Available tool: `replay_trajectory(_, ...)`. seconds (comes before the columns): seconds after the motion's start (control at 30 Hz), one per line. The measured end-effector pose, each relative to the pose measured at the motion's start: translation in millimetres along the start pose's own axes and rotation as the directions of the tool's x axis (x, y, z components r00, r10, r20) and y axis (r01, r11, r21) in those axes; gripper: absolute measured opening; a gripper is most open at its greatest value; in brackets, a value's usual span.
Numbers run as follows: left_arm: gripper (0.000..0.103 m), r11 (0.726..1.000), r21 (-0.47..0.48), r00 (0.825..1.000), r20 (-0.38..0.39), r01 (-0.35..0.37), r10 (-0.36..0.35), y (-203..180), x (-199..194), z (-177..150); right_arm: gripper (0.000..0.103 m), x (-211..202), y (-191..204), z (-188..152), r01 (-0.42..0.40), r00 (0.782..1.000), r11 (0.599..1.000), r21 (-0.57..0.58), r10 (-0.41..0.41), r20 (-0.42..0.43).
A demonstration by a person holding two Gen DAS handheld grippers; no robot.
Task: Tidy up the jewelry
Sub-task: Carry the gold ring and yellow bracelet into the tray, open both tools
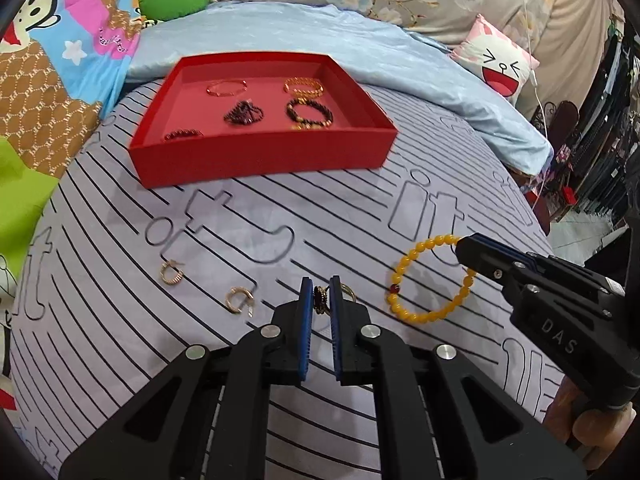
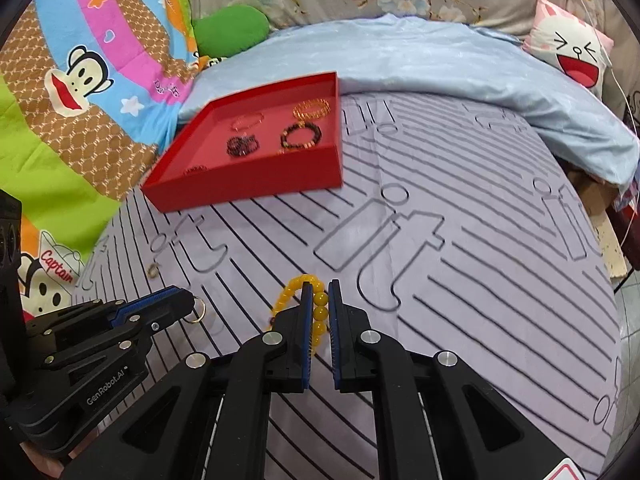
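Left wrist view: the left gripper [image 1: 321, 300] has its jaws clenched on a small cluster of dark and gold rings [image 1: 321, 299], held just above the lilac bedsheet with black stripes [image 1: 240, 216]. Two gold open-hoop earrings [image 1: 171, 273] lie on the sheet to the left of it. To the right, the right gripper [image 1: 466, 249] pinches a yellow bead bracelet with one red bead [image 1: 420, 276], whose loop hangs from the jaws. Right wrist view: the yellow beads sit clamped between the blue pads [image 2: 307, 308] of the right gripper. Farther back on the bed stands a shallow red rectangular tray [image 1: 260, 156]; inside it lie a thin red bangle, a gold chain bracelet, and three dark bead bracelets, apart from each other.
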State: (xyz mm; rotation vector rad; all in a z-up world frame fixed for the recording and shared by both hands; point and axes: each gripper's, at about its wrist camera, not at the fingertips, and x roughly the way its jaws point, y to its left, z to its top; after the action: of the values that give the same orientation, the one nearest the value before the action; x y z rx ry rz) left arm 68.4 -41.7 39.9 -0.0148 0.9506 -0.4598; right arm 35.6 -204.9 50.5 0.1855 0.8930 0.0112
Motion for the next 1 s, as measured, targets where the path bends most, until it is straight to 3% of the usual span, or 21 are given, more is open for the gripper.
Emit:
replay_trajectory(0.27, 0.008, 0.999, -0.025, 0.996, 0.085, -0.024, 0.026, 25.9, -12.0, 43.7, 0.007, -3.6, 16.1, 42.7, -0.034, 0.997, 0.999, -0.039, 0.037, 0.068)
replay_trajectory(0.6, 0.008, 0.997, -0.029, 0.982, 0.171, -0.072, 0.076, 61.2, 1.3, 128.5, 0.007, 26.6, 44.1, 132.9, -0.116, 0.985, 0.991, -0.072, 0.124, 0.117)
replay_trajectory(0.8, 0.008, 0.994, -0.026, 0.980, 0.168, -0.103, 0.106, 80.2, 32.5, 169.6, 0.007, 75.2, 58.2, 183.6, -0.160, 0.982, 0.987, -0.027, 0.162, 0.098)
replay_trajectory(1.0, 0.008, 0.991, -0.047, 0.985, 0.116, -0.124, 0.129, 100.4, 74.4, 192.7, 0.007, 128.3, 65.3, 206.5, -0.183, 0.982, 0.983, 0.002, 0.183, 0.046)
